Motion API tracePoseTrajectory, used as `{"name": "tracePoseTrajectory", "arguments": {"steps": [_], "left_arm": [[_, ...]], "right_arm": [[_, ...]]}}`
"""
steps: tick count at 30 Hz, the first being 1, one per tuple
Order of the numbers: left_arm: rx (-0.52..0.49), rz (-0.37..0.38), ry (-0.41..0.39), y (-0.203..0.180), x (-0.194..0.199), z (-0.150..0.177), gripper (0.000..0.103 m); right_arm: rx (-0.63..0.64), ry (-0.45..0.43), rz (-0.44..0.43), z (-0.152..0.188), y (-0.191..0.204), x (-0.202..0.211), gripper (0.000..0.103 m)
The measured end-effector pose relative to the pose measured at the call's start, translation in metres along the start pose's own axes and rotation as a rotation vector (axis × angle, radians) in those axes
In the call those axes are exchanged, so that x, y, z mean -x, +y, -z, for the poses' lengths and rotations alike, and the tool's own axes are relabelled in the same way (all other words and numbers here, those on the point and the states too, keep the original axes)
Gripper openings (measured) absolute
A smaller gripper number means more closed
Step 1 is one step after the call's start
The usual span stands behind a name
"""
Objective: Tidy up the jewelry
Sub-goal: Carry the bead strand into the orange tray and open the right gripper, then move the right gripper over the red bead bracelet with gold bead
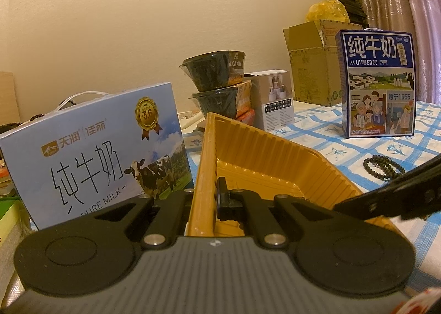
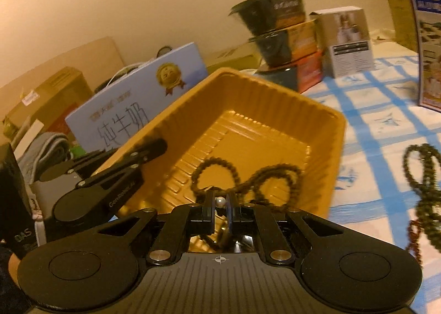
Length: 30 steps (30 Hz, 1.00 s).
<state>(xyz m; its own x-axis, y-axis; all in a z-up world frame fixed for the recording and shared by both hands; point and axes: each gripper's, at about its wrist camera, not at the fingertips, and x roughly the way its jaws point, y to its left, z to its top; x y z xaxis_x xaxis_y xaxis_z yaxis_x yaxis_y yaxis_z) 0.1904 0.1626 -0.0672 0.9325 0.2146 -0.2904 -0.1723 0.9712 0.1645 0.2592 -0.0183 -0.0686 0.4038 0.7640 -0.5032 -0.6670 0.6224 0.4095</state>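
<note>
1. Progress: your right tongs (image 2: pixel 220 205) pinch a dark bead strand (image 2: pixel 248 176) with one pale bead, its loops hanging over the gold tray (image 2: pixel 339 132); by my reading, not yet released.
2. Tray: your left tongs (image 1: pixel 212 198) are pressed together on its near rim, tilting it up; the floor looks bare apart from that strand.
3. Remaining: dark bead bracelets (image 1: pixel 383 168) lie on the checked desk cloth (image 1: pixel 317 137) right of the tray; a reddish strand (image 2: pixel 413 237) lies beside them.
4. Edges: ribbed tray walls; milk carton (image 1: pixel 93 154) just left, stacked bowls (image 1: pixel 217 88) behind.
5. Room: open cloth to the right, up to the blue carton (image 1: pixel 377 82).
</note>
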Motion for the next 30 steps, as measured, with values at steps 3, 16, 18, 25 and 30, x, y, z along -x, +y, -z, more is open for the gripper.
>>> {"name": "tracePoseTrajectory", "arguments": {"steps": [3, 16, 18, 25, 30], "left_arm": [[0.005, -0.001, 0.001, 0.001, 0.0, 0.0, 0.003], [0.007, -0.002, 0.002, 0.001, 0.0, 0.001, 0.003], [0.007, -0.003, 0.004, 0.001, 0.0, 0.001, 0.003], [0.007, -0.005, 0.002, 0.001, 0.0, 0.001, 0.003], [0.004, -0.004, -0.001, 0.001, 0.0, 0.0, 0.003]], "right_arm": [[-0.018, 0.003, -0.001, -0.002, 0.002, -0.008, 0.01], [-0.084, -0.108, 0.135, -0.006, -0.038, 0.052, 0.047], [-0.079, -0.102, 0.184, -0.001, -0.049, 0.064, 0.047], [-0.074, -0.046, 0.344, 0.024, -0.084, 0.094, 0.048], [-0.074, 0.013, 0.402, 0.044, -0.097, 0.1, 0.06]]}}
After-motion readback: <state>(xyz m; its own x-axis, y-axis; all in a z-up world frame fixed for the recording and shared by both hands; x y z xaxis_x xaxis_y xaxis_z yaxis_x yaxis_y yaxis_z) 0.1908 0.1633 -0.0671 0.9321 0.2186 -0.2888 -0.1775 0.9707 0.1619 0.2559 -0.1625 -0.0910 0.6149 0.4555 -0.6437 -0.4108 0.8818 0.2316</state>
